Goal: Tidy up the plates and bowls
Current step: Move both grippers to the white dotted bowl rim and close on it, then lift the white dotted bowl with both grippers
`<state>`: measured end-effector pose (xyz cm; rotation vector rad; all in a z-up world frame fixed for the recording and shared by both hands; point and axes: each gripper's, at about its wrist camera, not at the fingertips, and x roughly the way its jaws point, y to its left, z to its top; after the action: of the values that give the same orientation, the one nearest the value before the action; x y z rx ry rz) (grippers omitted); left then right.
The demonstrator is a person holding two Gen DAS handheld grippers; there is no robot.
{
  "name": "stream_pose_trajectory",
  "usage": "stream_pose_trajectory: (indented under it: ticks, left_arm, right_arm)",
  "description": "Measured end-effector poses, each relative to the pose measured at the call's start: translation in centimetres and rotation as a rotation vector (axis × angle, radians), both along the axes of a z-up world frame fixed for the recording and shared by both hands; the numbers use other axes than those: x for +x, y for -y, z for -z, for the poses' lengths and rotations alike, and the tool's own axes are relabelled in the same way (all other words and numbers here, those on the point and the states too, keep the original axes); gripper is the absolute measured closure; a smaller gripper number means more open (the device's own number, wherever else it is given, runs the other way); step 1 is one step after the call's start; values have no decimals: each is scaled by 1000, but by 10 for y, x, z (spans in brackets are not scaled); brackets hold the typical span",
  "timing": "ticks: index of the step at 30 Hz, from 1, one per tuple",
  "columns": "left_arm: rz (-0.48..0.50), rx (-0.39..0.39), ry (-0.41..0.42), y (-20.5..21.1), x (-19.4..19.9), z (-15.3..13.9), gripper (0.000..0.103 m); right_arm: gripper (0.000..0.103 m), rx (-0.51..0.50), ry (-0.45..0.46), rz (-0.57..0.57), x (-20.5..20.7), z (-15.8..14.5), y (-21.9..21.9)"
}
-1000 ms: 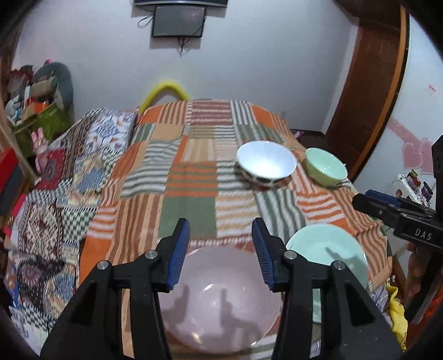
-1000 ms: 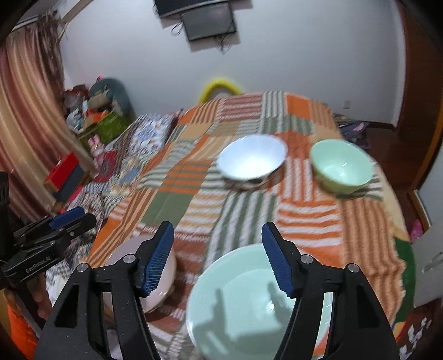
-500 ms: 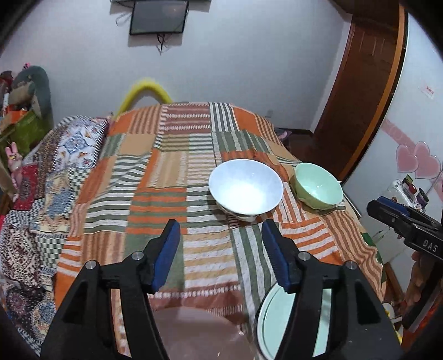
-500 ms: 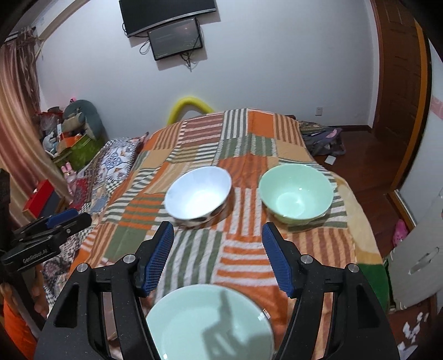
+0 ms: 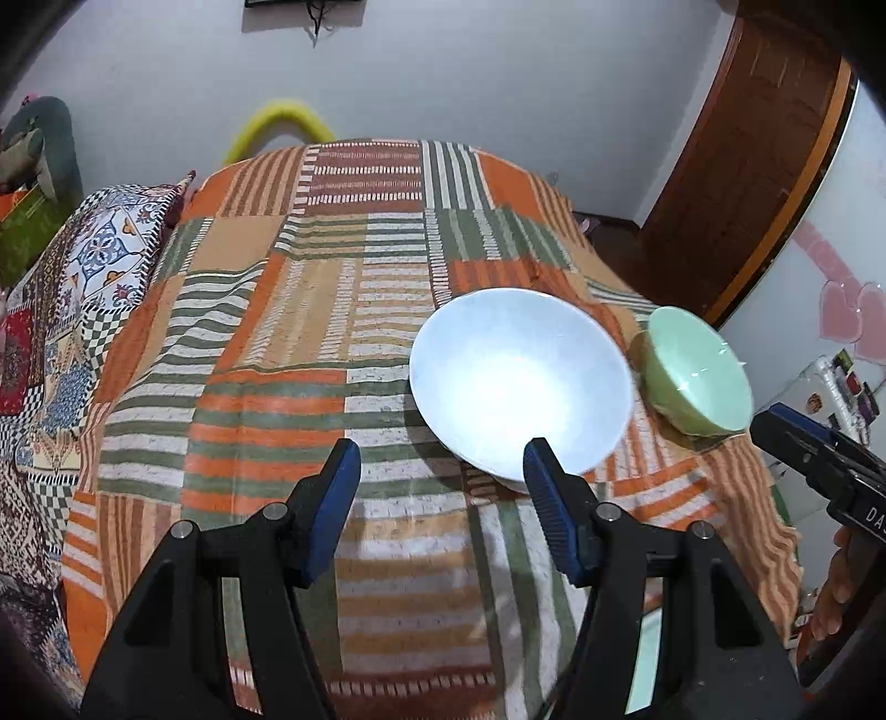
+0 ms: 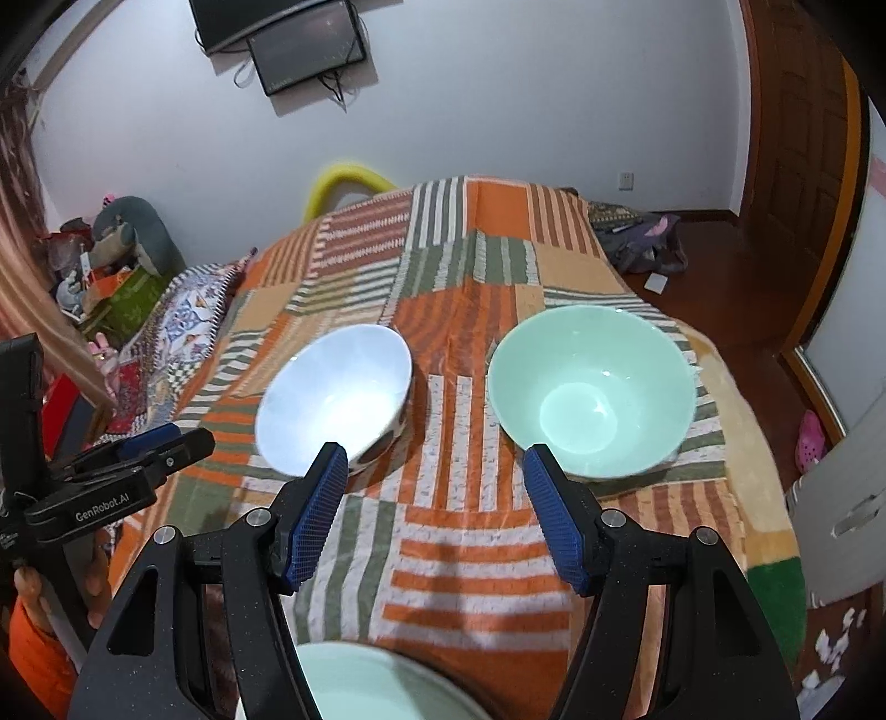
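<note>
- Left tool (image 5: pixel 440 471) hovers w/ jaws apart, nothing between them; they opened wider a moment ago, then held. Its right fingertip overlaps the near rim of the white bowl (image 5: pixel 520 382) in the left wrist view; contact can't be told.
- Right tool (image 6: pixel 434 473) likewise set at a middling gap, empty, above the striped patchwork bedcover (image 6: pixel 470 554).
- White bowl and green bowl (image 6: pixel 591 390) sit upright side by side near the bed's right edge, close but apart.
- Pale green plate (image 6: pixel 371 684) lies at the bed's near edge, partly cut off by the frame.
- Wall-mounted screen (image 6: pixel 307 52) behind the bed.
</note>
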<state>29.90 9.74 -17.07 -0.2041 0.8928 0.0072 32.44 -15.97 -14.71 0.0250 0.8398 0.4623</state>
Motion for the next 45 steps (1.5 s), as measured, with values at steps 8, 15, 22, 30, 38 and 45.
stream_pose_trajectory:
  ticks: [8,15,22,30,38,45]
  left_arm:
    - [33,-13,-25,1,31,24,42]
    - [22,-18,-32,-4,50,42,43]
    - [36,-18,-32,-8,61,52,64]
    - [24,-46,-59,-14,69,61,74]
    - [48,-38,-69,-14,69,64,90]
    - [74,-14,-68,-5,50,50,90]
  right_arm:
    - [53,-7,-49,-38,25,22,-21]
    - [57,-43,-71,-65,43,36,-41]
    - [63,-107,-85,-88,53,50,-62]
    - [81,-169,-81,-129,54,58,-77]
    - [83,-141,-114,-156,47,56,-74]
    - [83,-137,-124,-146,33,50,-69]
